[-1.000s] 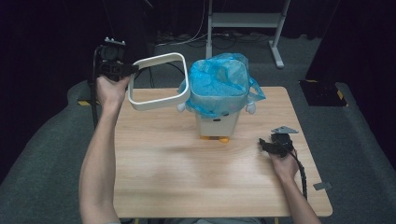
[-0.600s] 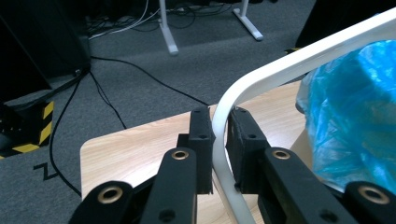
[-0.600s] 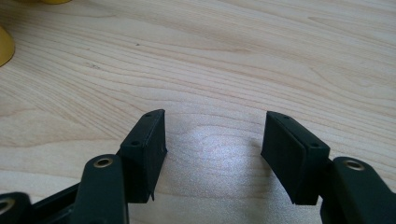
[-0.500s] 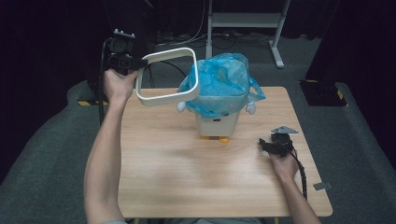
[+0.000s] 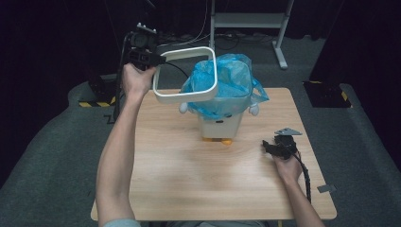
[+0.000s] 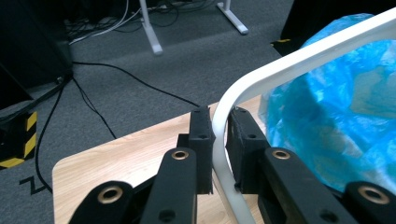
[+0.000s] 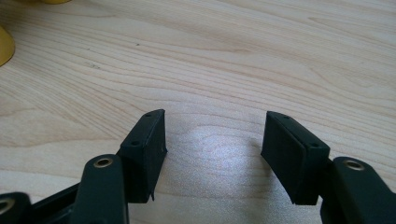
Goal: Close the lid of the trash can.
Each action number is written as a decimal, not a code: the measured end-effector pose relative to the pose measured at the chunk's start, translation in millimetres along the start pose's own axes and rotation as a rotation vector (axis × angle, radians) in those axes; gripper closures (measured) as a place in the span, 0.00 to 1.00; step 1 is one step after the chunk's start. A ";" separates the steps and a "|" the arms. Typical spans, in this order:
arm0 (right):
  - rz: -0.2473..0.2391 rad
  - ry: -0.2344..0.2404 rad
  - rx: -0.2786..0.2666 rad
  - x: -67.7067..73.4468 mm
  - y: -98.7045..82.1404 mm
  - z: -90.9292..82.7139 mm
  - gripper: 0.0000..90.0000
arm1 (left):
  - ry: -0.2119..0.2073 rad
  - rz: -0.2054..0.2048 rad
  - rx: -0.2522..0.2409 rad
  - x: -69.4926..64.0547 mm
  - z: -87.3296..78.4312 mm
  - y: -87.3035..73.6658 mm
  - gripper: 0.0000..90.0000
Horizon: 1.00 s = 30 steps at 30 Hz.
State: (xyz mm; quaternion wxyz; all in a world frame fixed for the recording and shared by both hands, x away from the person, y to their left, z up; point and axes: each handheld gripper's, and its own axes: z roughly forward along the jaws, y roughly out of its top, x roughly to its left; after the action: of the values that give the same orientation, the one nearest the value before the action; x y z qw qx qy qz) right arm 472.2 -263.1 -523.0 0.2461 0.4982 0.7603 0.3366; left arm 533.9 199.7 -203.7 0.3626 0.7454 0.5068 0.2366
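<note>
1. Toward ten o'clock of the table [image 5: 165,189], off its far-left corner, the left gripper [image 5: 153,59] is raised in the air; its jaws stand narrow, clamped on one bar of the white ring frame [image 5: 187,97], as the left gripper view confirms, where the frame's bar [image 6: 219,140] passes between the two pads [image 6: 201,140]; the pinch on a single side judged to leave the frame's opening free to pass over the bin's mouth.

2. At eleven to twelve o'clock, the white ring frame hangs tilted, its near edge low over the bag and its far edge higher; it appears not yet seated; the tilt likely serves to hook one side first.

3. At twelve o'clock, near the table's far edge, the small white bin [image 5: 220,125] stands upright on yellow feet, lined with a blue plastic bag [image 5: 227,87] whose loose top billows above and over the rim; the frame is presumably meant to press down around the rim and trap the bag.

4. At four o'clock, well apart from the bin, the right gripper [image 5: 276,146] rests low on the tabletop; its jaws stand wide with nothing but bare wood [image 7: 215,70] between the pads [image 7: 147,149]; judged to be parked, ready to steady the bin or smooth the bag.
</note>
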 end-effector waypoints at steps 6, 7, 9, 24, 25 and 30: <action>0.002 0.001 0.000 -0.1 0.0 0.0 0.44 | -0.023 0.018 0.010 -15.4 10.2 7.4 0.89; 0.002 0.002 0.001 -0.1 0.0 0.0 0.44 | -0.024 0.023 0.014 -17.9 12.3 8.3 0.89; 0.002 0.002 0.000 -0.1 0.0 0.0 0.44 | -0.029 0.030 0.017 -22.3 16.3 10.3 0.89; 0.001 0.003 0.001 0.0 0.0 -0.1 0.44 | -0.056 0.057 0.036 -55.9 38.7 28.1 0.89; 0.002 0.003 0.000 0.0 0.0 0.0 0.44 | -0.059 0.058 0.039 -57.8 40.5 28.7 0.89; -0.001 0.003 -0.001 0.1 -0.1 0.0 0.44 | -0.062 0.061 0.049 -64.1 46.8 31.9 0.89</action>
State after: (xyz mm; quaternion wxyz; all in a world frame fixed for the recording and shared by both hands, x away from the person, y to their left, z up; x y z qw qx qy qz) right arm 472.1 -263.1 -523.1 0.2454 0.4971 0.7607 0.3376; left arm 562.4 119.1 -207.1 0.3524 0.7762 0.4779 0.2119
